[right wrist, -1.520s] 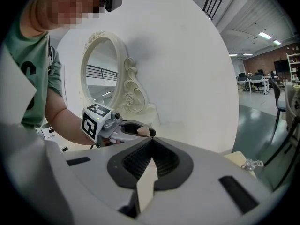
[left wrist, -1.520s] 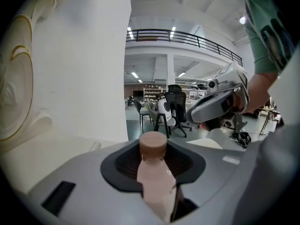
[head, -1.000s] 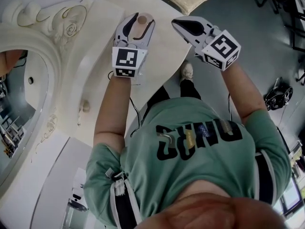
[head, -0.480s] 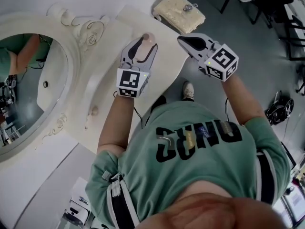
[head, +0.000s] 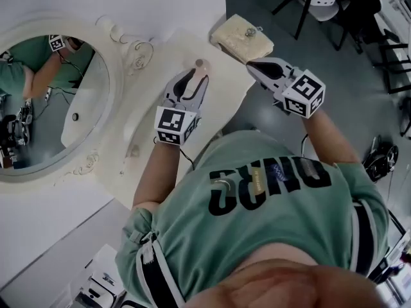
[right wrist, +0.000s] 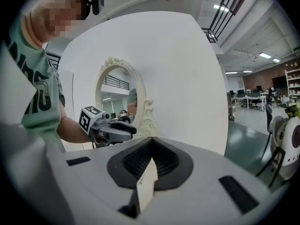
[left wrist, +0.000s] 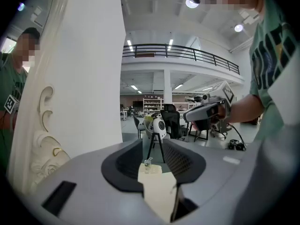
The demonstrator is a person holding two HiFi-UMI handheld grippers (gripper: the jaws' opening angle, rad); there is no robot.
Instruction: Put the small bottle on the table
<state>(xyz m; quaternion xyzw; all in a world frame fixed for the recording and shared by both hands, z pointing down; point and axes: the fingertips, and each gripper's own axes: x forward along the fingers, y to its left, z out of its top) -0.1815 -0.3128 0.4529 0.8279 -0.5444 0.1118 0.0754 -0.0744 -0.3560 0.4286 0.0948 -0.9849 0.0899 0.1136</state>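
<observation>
On table top: small bottle upright on the cream table, close to its narrow far end, free of both grippers.
Axis of bottle: vertical, cap uppermost.
State of left gripper: jaws spread, just been narrowing, nothing clamped, pads clear of the bottle.
Bearing from left gripper: bottle dead ahead along the jaw line, just beyond the tips in the head view. In the left gripper view, bottle centred in the gap between the jaws, farther out than the pads.
State of right gripper: jaws pressed together, empty. Held off the right edge of the table, above the floor.
Nearer hand: left, in line with the bottle. Right well apart from it and off to the side.
Task status: judged complete, bottle placed and released.
Next move, as judged: straight pull-back of the left gripper along its own jaw line, away from the bottle.
Risk, as judged: any sideways swing while the tips remain near the bottle likely to tip it, given its upright stance near the table end.
</observation>
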